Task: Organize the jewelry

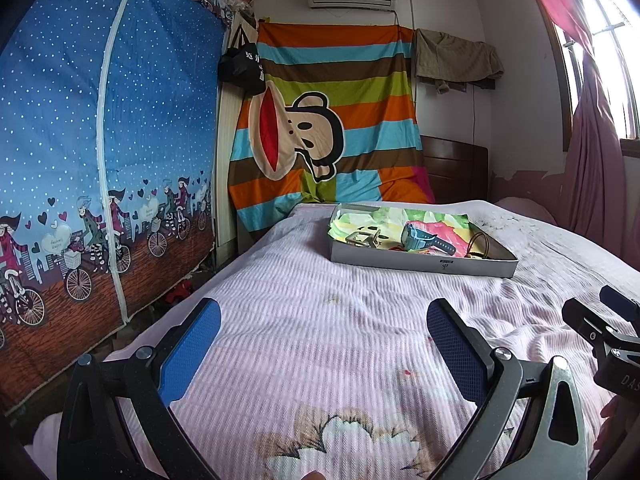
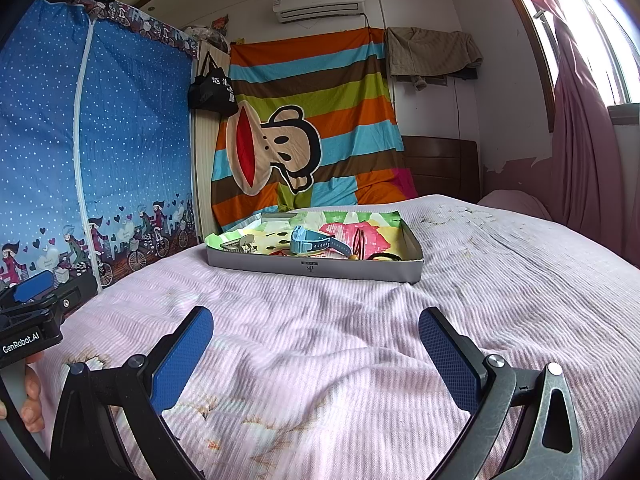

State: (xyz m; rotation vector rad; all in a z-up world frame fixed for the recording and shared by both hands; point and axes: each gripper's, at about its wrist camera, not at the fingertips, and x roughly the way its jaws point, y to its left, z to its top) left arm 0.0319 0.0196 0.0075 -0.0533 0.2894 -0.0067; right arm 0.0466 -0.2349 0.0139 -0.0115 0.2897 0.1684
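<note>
Bed edge: the pink bedspread (image 1: 320,320) ends on the left beside a blue polka-dot fabric wardrobe (image 1: 100,120); a striped monkey sheet (image 1: 320,120) hangs behind the bed's far end.
Open room: bare ribbed bedspread stretches between both grippers and the tray.
Tray: a shallow grey box tray (image 2: 312,270) lies flat on the bed, lined with colourful paper.
Jewelry: a blue watch (image 2: 316,242) lies mid-tray, a metal clasp piece (image 1: 364,238) toward its left end, and dark cord loops (image 1: 480,246) at its right end.
Left gripper (image 1: 324,356): jaws spread wide, holding nothing, tray ahead and slightly right, well apart.
Right gripper (image 2: 316,356): jaws released wide, empty, tray straight ahead, well apart.
</note>
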